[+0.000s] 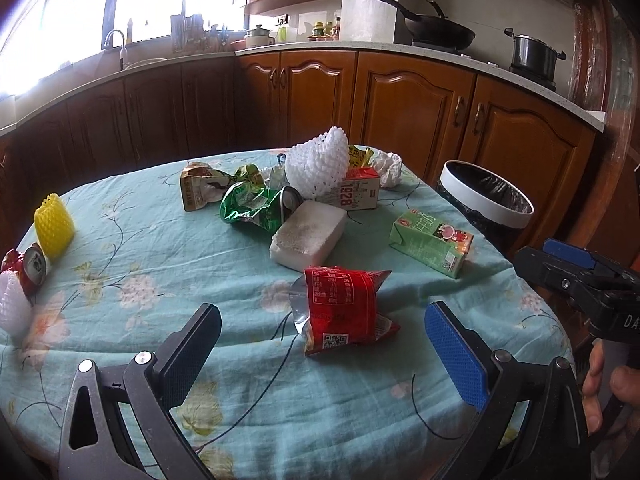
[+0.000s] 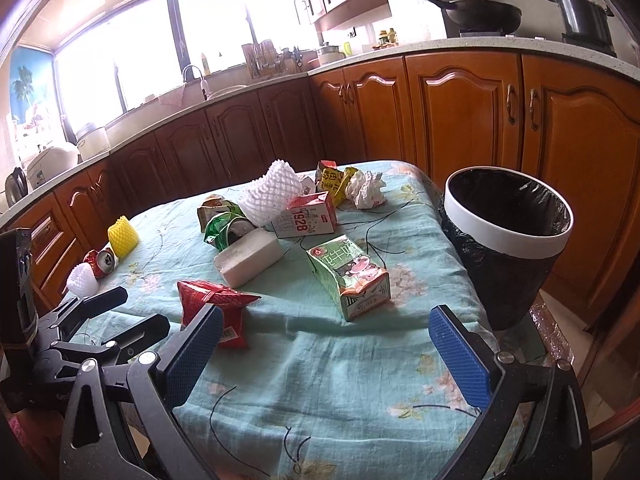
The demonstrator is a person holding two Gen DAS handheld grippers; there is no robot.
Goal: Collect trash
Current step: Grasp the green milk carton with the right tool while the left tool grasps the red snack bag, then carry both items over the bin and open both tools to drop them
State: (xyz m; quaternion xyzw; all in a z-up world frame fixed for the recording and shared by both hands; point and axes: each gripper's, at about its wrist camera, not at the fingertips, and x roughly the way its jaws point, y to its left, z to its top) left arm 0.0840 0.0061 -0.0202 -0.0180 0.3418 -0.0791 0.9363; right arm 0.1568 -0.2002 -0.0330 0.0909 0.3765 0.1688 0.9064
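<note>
Trash lies on a table under a teal floral cloth [image 1: 168, 240]. Nearest is a red snack wrapper [image 1: 344, 312] [image 2: 212, 304], just ahead of my left gripper [image 1: 322, 312], which stands open and holds nothing. A green drink carton [image 1: 432, 244] [image 2: 352, 276] lies on its side ahead of my right gripper [image 2: 326, 314], also open with nothing in it. Behind them are a white foam block [image 1: 308, 236], a red-and-white "1928" carton [image 1: 360, 192], a white foam net [image 1: 316, 164], a green wrapper [image 1: 248, 208] and crumpled paper [image 1: 390, 168]. A white-rimmed bin [image 2: 508, 236] with a black liner stands past the table's right edge.
A yellow foam net [image 1: 54, 224], a crushed red can [image 1: 28, 268] and a small white foam net [image 1: 14, 308] sit at the table's left edge. Wooden kitchen cabinets [image 2: 460, 120] and a counter run behind. The other gripper shows at each view's side.
</note>
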